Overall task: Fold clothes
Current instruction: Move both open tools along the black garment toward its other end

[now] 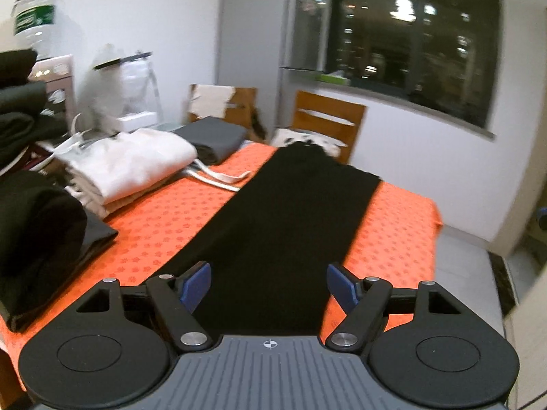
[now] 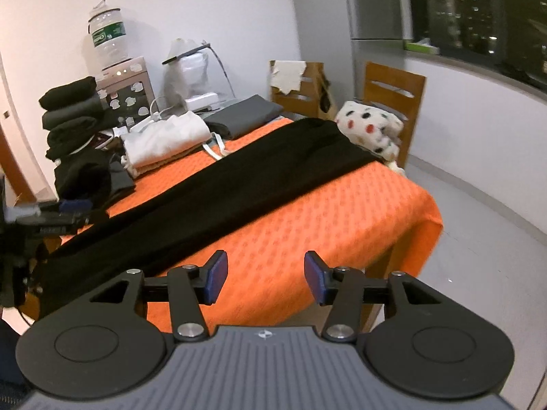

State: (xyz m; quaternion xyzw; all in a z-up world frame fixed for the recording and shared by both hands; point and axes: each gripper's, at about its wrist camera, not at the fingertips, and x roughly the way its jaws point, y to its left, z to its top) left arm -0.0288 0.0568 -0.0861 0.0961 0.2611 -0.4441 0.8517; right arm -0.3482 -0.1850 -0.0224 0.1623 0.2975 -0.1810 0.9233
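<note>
A long black garment [image 1: 273, 225] lies flat in a lengthwise strip down the middle of the frame on the orange-covered desk [image 1: 393, 239]. Both the left hand-held gripper [image 1: 268, 285] and right hand-held gripper [image 2: 265, 278] are released, holding nothing. Best grasp the near end's two corners evenly, then fold away without dragging.

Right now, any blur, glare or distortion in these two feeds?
Left wrist view: fisheye bends the window frame, background smeared by motion, claw sharp, city lights blown out. Right wrist view: same barrel bend, bottle and chair soft, left claw blurred at the edge; black garment shows almost no detail.
</note>
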